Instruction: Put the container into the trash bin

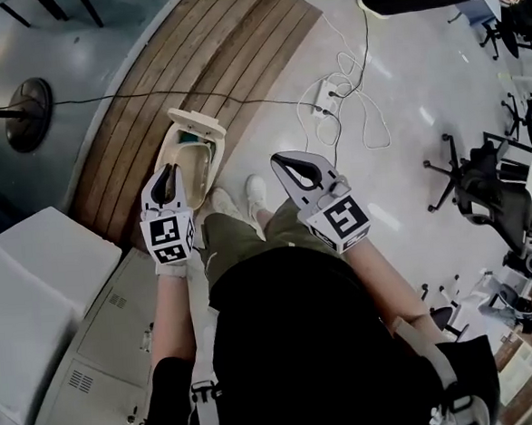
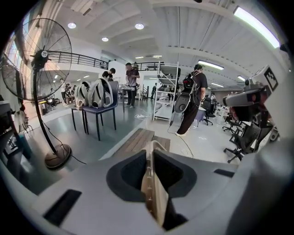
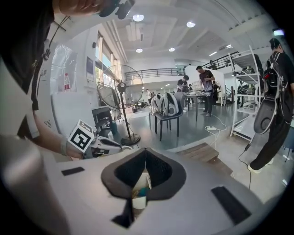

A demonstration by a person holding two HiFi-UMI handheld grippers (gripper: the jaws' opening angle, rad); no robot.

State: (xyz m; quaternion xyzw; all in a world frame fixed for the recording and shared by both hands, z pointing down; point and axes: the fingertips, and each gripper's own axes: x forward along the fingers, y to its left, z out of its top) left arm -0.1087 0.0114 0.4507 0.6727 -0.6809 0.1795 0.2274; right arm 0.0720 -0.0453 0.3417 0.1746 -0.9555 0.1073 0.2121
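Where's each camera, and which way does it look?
Head view: on the person's head, looking down at legs, left gripper, right gripper, container.
Left gripper view: on the left gripper, looking past jaws clamped on the container toward the fan; right gripper shows.
Right gripper view: on the right gripper, looking past shut jaws toward the fan; left gripper shows.
Gripper views share the fan.

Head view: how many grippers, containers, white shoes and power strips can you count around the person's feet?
Grippers: 2 (left gripper, right gripper)
Container: 1
White shoes: 2
Power strip: 1
Total: 6
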